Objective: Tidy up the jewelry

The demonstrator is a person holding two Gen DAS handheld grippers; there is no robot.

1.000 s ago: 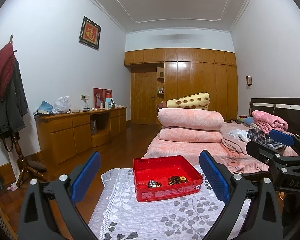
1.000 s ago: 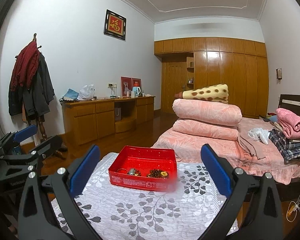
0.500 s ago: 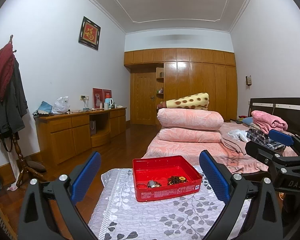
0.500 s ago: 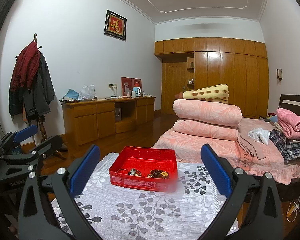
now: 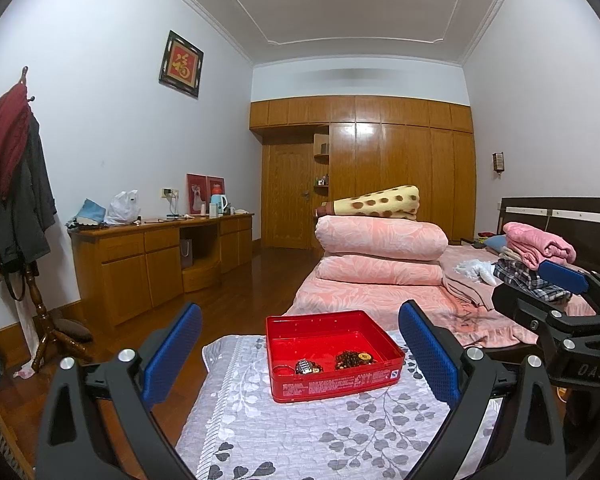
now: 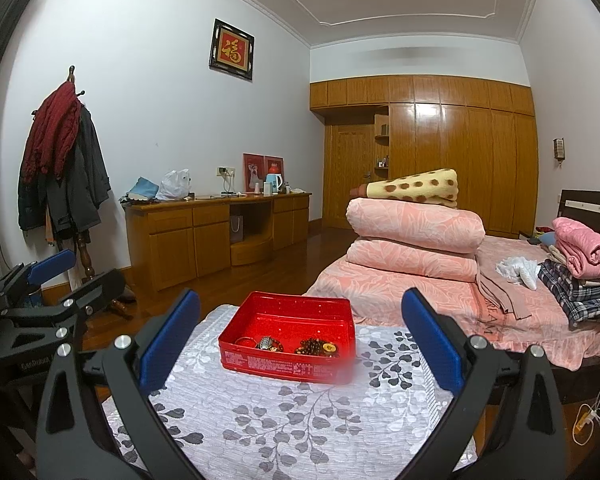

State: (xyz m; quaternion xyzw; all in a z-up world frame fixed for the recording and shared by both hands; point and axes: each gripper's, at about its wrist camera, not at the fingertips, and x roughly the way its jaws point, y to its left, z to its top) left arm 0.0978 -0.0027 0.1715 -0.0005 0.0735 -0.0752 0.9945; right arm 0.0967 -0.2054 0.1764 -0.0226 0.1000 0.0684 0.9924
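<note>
Nothing has shifted since the earlier frames: both grippers hover as before. Left gripper point(image 5: 300, 354) has its blue pads spread wide apart, holding nothing. Between and beyond them, a red tin point(image 5: 332, 354) sits on a leaf-patterned cloth point(image 5: 300, 436), holding beads point(image 5: 350, 359) and a watch point(image 5: 306, 367). Right gripper point(image 6: 300, 344) is likewise spread and empty.

Both the left matte-black plastic two-finger gripper point(image 5: 300, 350) and the right matte-black plastic two-finger gripper point(image 6: 300, 340) carry textured royal-blue rectangular finger pads point(image 5: 428, 354), round silver screw heads point(image 5: 126, 355) on their black arms low in the frame, and faint grey lettering point(image 5: 592, 371) at the right edge.
</note>
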